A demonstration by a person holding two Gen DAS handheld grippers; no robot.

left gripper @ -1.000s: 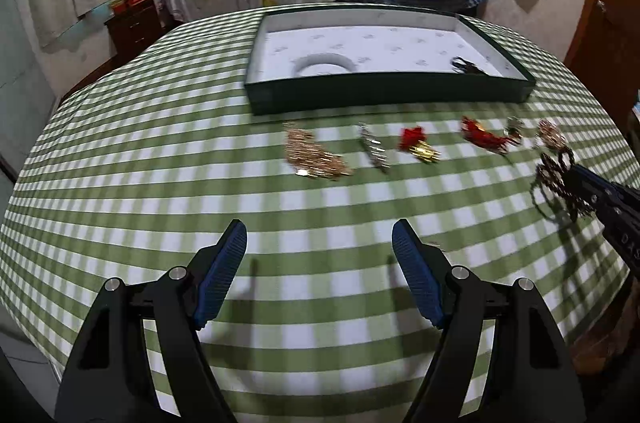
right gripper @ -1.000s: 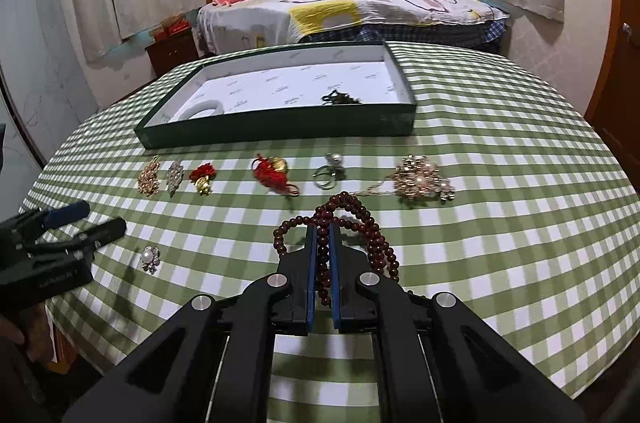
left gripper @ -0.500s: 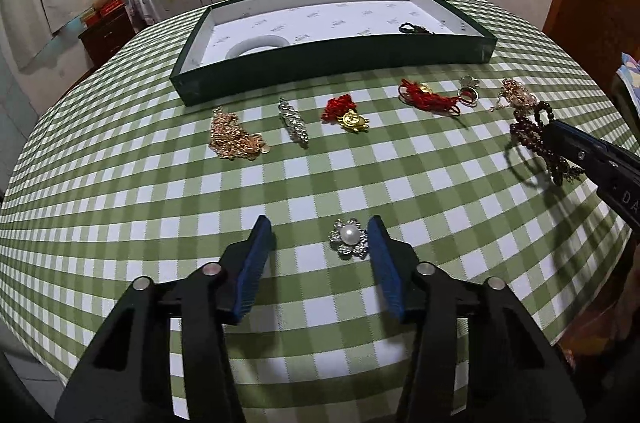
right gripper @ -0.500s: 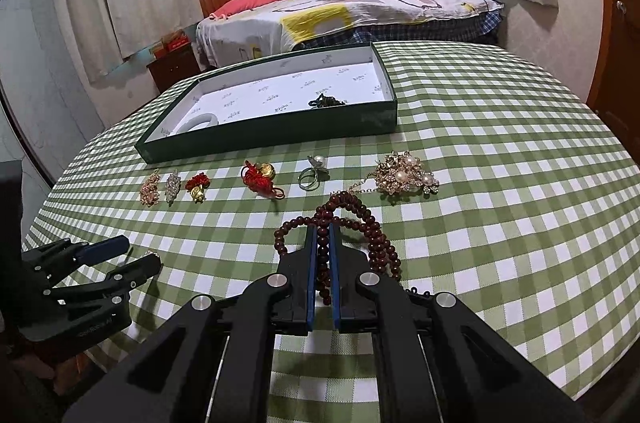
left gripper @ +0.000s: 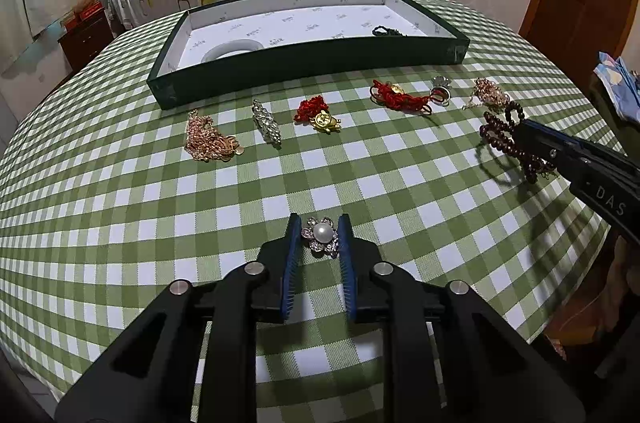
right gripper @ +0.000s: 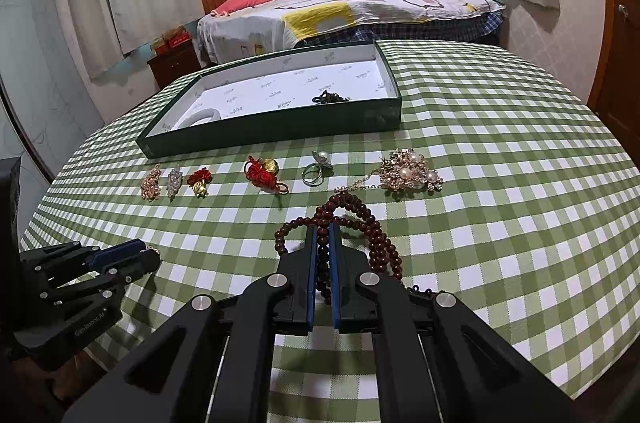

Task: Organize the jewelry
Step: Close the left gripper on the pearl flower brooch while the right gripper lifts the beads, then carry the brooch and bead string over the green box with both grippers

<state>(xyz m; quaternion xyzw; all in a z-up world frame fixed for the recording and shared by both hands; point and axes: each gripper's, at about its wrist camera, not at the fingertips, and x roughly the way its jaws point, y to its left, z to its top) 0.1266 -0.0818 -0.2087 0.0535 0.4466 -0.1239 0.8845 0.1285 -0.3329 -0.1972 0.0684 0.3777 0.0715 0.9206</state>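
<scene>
The left gripper (left gripper: 319, 237) is low over the green checked tablecloth (left gripper: 120, 207), and its two blue pads stand on both sides of a small pearl brooch (left gripper: 321, 236). The pads are very near the brooch, but I cannot tell if they already press it or if a thin gap remains. The brooch lies on the cloth on the near side of the table, well apart from the green tray (left gripper: 304, 57).

The right gripper (right gripper: 323, 251) is closed tightly on a string of dark red beads (right gripper: 360, 223). A part of the string is pinched between the pads, and the loops spread out to both sides of the fingers and beyond their tips. I cannot tell if the loops rest on the cloth.

In front of the tray, other pieces lie in a row on the cloth: a gold chain (left gripper: 208, 139), a silver clip (left gripper: 266, 123), a red knot with a gold charm (left gripper: 318, 113), a red cord bracelet (left gripper: 400, 97), a ring (right gripper: 318, 169) and a gold pearl brooch (right gripper: 412, 173). Inside the tray, a white bangle (left gripper: 232, 49) lies near its left end, and a small dark piece (left gripper: 386, 31) lies near its right end.
</scene>
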